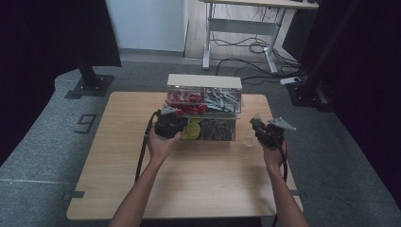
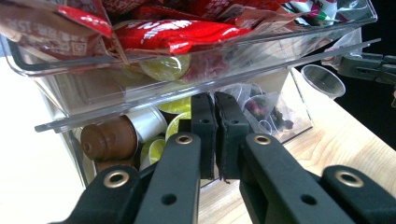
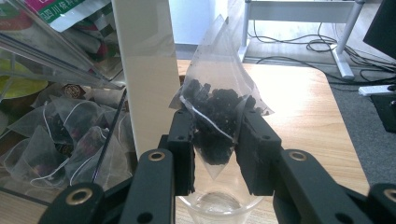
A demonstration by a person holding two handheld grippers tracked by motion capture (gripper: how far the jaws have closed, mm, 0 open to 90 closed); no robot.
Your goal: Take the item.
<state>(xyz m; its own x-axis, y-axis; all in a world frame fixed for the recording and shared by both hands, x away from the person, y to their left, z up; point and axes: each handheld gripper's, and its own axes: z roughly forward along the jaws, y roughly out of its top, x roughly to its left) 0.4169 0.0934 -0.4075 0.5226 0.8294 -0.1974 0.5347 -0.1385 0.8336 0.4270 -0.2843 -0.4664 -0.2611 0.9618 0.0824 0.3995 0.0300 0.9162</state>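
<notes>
Here your right claw (image 3: 212, 154) is clamped on a tea bag (image 3: 215, 112), a clear pyramid of dark leaves, hanging point-down just above a clear cup (image 3: 219, 205). The right gripper view gives you that; from the high view the bag (image 1: 256, 118) is a small pale speck at the claw's tip and the cup (image 1: 248, 140) a faint ring at about 9 o'clock of your right hand (image 1: 273, 153).

Your left claw (image 2: 215, 133) is closed, pads together with nothing between them, its tips at the front of the organizer (image 1: 204, 81). Its own view shows the lower drawers up close: coffee pods (image 2: 109, 137), brown, white and yellow-green, at 9 o'clock of the tips, and more tea bags (image 2: 261, 112) at 2 o'clock. Above them an upper drawer (image 2: 154, 81) stands pulled out, packed with red packets (image 2: 173, 32). The high view adds the upper right drawer, holding grey packets (image 1: 222, 99).

In the right gripper view the organizer's pale side wall (image 3: 147, 70) stands just at 10 o'clock of the held bag, with the bagged drawer beyond it.

The surface (image 1: 189, 189) lies bare from the organizer towards you. Its right edge runs close at 3 o'clock of your right hand, and the cup sits between that hand and the organizer.
</notes>
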